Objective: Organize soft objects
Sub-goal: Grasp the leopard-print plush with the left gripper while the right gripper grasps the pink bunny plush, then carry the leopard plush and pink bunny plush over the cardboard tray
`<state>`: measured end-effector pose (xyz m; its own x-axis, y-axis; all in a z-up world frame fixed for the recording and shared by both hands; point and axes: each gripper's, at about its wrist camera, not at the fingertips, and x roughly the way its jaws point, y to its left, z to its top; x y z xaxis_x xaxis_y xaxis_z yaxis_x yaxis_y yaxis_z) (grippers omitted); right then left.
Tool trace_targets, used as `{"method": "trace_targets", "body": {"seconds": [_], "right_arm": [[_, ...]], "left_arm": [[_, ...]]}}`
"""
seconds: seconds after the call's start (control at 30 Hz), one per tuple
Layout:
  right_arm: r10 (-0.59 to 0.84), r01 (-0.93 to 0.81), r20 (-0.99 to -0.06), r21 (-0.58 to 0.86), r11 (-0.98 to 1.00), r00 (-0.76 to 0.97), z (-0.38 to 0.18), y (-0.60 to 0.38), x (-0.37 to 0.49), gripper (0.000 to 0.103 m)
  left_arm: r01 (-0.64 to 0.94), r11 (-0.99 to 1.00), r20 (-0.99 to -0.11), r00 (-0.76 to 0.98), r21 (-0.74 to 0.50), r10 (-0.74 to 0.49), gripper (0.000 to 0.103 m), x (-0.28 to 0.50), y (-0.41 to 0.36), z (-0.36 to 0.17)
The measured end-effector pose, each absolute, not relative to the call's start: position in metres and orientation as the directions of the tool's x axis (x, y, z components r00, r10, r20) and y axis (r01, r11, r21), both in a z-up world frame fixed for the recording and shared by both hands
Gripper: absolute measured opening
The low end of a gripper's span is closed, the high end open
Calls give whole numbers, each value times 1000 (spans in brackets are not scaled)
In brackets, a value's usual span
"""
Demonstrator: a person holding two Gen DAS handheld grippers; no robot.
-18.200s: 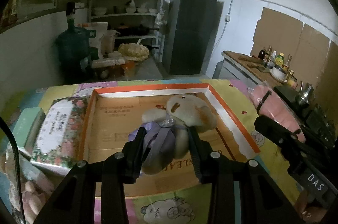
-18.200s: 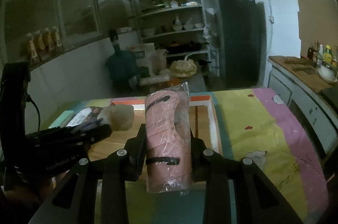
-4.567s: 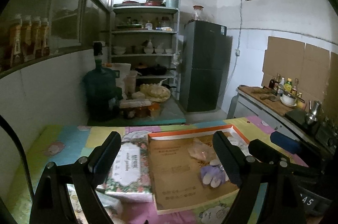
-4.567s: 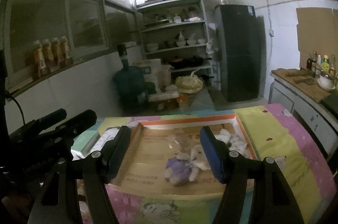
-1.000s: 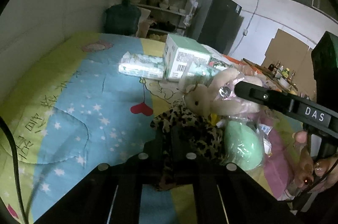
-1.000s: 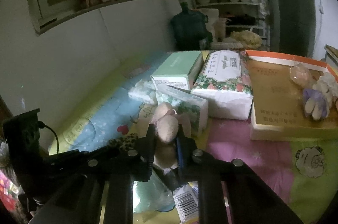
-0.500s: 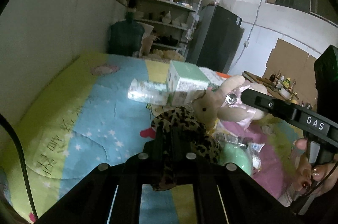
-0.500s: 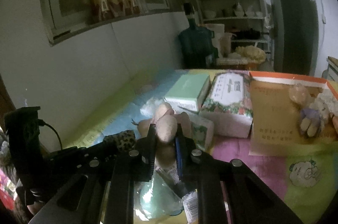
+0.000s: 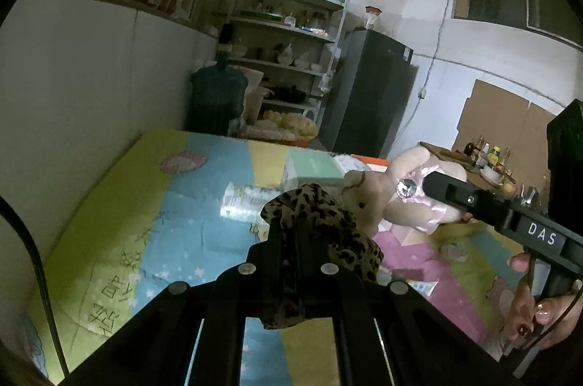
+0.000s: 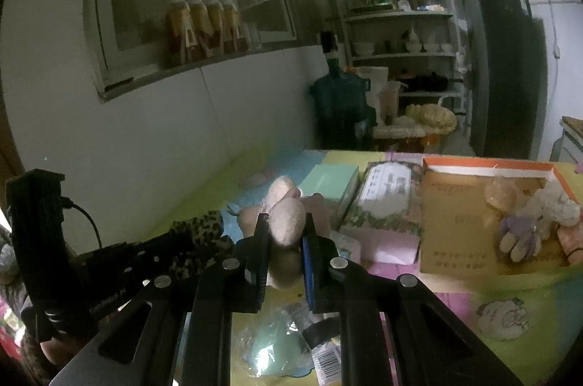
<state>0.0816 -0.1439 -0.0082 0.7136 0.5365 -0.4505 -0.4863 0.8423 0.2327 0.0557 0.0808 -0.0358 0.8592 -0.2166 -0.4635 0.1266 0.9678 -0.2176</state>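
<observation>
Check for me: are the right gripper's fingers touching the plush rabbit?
Touching. In the right wrist view the right gripper has both fingers pressed against the plush rabbit, pinching it between them.

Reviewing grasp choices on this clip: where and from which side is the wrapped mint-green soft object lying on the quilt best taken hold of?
Grip the mint-green object across its rounded middle, coming from above. It lies flat on the quilt in crinkly clear wrap, so the bulge probably gives the pads more than the loose film. Both grippers are full: the left holds leopard-print fabric, the right a beige plush rabbit.

Dark fridge (image 9: 368, 94) beside cluttered shelves (image 9: 288, 32), green water jug (image 9: 218, 101), bottles (image 10: 204, 25) behind glass.
</observation>
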Motion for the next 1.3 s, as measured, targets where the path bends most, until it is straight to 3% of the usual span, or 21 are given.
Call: {"method": "trace_targets", "body": {"seconds": [1.3], "right_arm": [[420, -332, -335, 290, 898, 843, 25, -276, 85, 16]], "left_arm": [[270, 944, -429, 842, -190, -327, 6, 114, -52, 10]]}}
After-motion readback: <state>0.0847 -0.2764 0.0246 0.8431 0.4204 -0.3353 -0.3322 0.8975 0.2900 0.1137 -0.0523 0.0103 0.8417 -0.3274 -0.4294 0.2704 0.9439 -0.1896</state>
